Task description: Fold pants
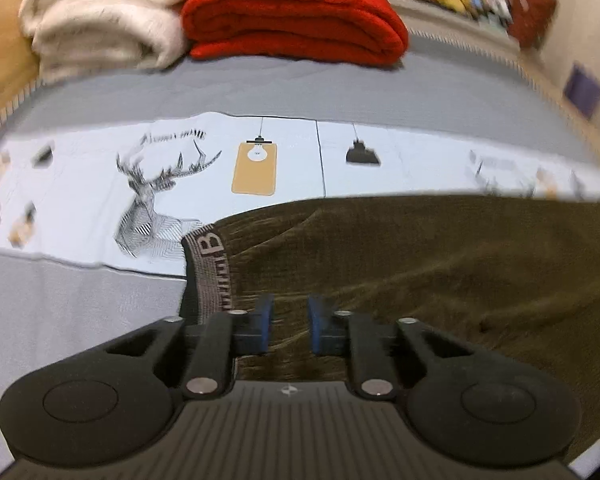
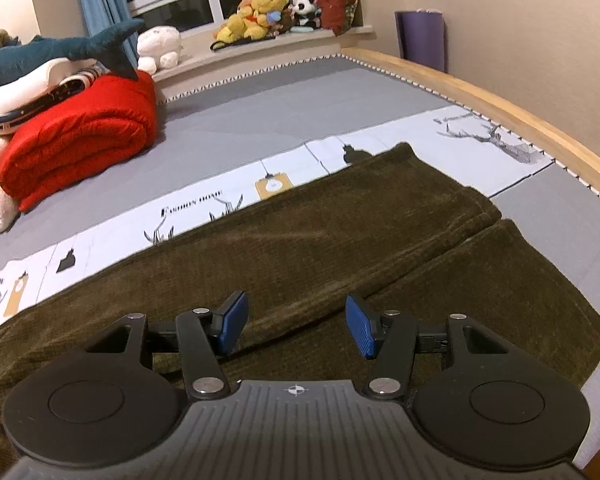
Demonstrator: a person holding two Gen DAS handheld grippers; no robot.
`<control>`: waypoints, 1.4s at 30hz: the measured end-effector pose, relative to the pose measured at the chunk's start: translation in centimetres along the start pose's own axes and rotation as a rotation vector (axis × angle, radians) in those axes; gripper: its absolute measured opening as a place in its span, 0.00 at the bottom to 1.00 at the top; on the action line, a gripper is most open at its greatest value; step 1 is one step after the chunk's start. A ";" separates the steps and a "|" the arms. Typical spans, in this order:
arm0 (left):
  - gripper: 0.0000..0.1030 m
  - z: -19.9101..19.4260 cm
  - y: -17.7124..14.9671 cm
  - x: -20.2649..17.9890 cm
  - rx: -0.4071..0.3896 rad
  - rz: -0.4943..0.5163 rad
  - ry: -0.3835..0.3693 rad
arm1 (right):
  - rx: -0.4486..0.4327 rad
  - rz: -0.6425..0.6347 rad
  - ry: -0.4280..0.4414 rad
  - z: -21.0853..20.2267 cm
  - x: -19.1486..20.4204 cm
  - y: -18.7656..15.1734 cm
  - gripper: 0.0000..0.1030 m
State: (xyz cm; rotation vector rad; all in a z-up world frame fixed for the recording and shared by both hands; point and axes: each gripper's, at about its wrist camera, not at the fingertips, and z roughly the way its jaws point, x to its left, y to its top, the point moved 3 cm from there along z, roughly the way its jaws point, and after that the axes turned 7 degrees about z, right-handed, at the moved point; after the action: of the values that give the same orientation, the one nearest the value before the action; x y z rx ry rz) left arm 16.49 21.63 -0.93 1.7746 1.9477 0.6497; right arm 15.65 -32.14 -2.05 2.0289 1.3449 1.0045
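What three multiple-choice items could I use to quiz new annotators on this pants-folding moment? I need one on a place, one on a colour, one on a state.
1. Where does the red blanket lie?
A. On the bed, beyond the pants
B. On the windowsill
C. On top of the pants

2. What colour are the pants?
A. Light blue
B. Dark olive-brown
C. Red

3. How does the right gripper stand?
A. Shut on the pants
B. Open above the pants
C. Shut on the blanket

Answers:
1 A: it sits on the grey cover, clear of the pants.
2 B: both views show dark olive-brown fabric.
3 B: its blue pads are spread wide, with nothing between them.
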 end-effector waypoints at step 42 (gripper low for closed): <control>0.47 20.8 6.3 -2.0 0.054 0.296 -0.084 | 0.053 0.001 0.090 3.6 2.1 1.6 0.19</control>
State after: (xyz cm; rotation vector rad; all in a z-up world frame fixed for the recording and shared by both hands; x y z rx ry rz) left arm 34.12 21.27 -13.78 2.1112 1.6784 0.6101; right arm 19.95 -30.84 -2.39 2.0450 1.4302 1.0833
